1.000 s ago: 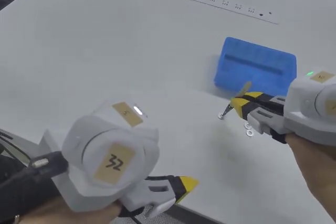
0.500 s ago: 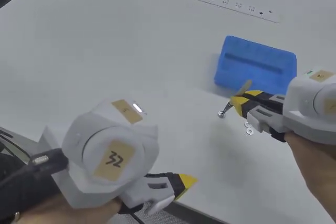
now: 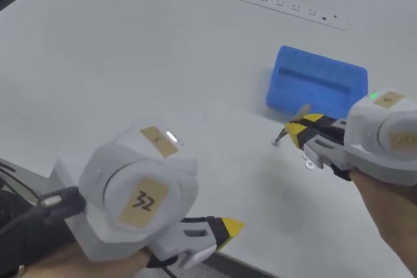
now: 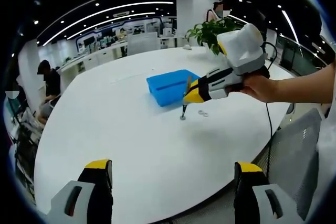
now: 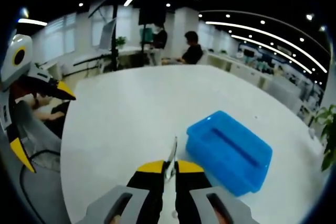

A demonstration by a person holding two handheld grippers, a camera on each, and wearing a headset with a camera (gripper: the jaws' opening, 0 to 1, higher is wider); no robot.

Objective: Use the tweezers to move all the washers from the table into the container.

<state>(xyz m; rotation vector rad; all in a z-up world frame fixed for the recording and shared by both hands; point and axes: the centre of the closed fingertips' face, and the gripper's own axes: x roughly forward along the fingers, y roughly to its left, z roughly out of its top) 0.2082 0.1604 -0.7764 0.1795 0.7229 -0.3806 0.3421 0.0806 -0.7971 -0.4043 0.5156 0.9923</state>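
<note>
Broad white table [image 3: 130, 63], spanning the head view from near edge to far side.

On its far right part, a blue rectangular container [image 3: 318, 83], lying flat with a long recess in its top; also seen in the left gripper view [image 4: 170, 85] and, close ahead and to the right, in the right gripper view [image 5: 231, 150]. Beyond it, a thin socket strip [image 3: 290, 10] set in the tabletop.

Low at the near edge of the table, the left gripper [image 3: 231, 228]. Jaws spread wide in its own view [image 4: 172, 167], with nothing between them.

At the right, just in front of the container, the right gripper [image 3: 296, 128], held in a hand. Jaws pressed together on the tweezers [image 5: 171, 156] in its own view [image 5: 167, 167]. Appears from the side in the left gripper view [image 4: 191, 94], angled down at the tabletop.

Tweezers slim and metallic, sticking out past the yellow jaw ends, tips [image 3: 280, 138] down at the table surface near the container's front edge [image 4: 184, 109]. Touching the table or just above it: cannot tell.

Smallest, two washers [image 3: 309, 161] lying flat on the table, close together, beside the tweezers' tips and beneath the right gripper, outside the container [image 4: 202, 113].
</note>
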